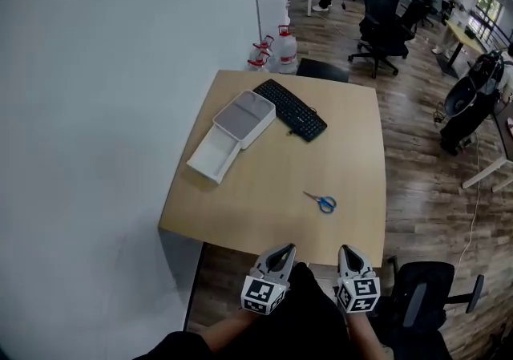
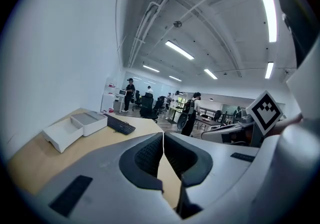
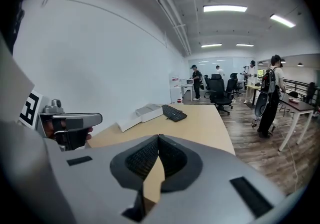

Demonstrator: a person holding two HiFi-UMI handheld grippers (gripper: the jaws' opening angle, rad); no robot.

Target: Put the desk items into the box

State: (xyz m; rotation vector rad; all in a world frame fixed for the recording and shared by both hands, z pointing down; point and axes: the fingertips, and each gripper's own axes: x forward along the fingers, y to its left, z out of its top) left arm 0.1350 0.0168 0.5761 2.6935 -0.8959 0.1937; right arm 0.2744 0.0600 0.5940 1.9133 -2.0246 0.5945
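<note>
On the wooden desk (image 1: 264,190) lie blue-handled scissors (image 1: 321,202) near the right front and a black keyboard (image 1: 291,109) at the back. Beside the keyboard sits a white box (image 1: 244,118) with its lid (image 1: 213,154) lying in front of it. My left gripper (image 1: 285,252) and right gripper (image 1: 347,253) hover side by side just off the desk's near edge, both shut with nothing between the jaws. The left gripper (image 2: 163,137) looks toward the box (image 2: 89,122) and keyboard (image 2: 120,125). Over the right gripper (image 3: 159,139) the box (image 3: 149,112) and keyboard (image 3: 174,112) show far off.
A blank white wall runs along the desk's left side. Office chairs (image 1: 383,26), water bottles (image 1: 282,47) and other desks stand beyond the far edge. A black chair (image 1: 421,294) is at my right. People stand in the background.
</note>
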